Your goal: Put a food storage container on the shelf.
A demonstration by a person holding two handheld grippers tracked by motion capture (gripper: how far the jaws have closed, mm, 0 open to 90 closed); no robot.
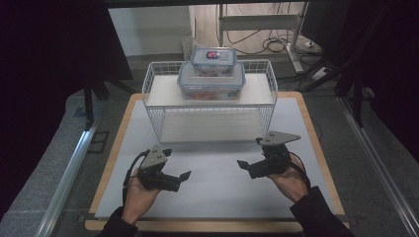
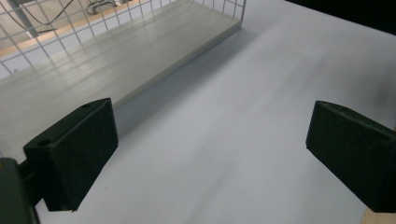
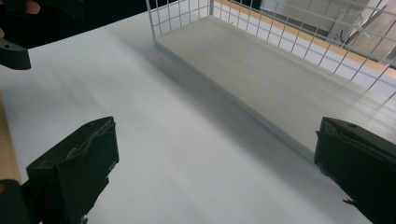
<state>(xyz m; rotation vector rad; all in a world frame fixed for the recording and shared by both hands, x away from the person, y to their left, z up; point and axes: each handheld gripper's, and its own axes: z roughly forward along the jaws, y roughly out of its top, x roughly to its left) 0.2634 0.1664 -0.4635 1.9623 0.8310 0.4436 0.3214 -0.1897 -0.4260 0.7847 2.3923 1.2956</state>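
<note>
Two tools: left tool [image 1: 174,170] and right tool [image 1: 253,155], both held low over the tabletop, jaws pointing inward at each other
Tabletop [image 1: 212,187]: white sheet on a wooden board
Wire rack [image 1: 210,101]: white, two shelves, just beyond both tools
Large container [image 1: 211,81]: clear, on the top shelf
Small container [image 1: 213,61]: stacked on the large one (blue-trimmed lid)
Left tool jaws: wide apart, nothing between
Right tool jaws: wide apart, nothing between

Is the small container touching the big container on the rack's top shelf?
Touching. The high view shows the small container stacked directly on the big container's lid, no gap.
</note>
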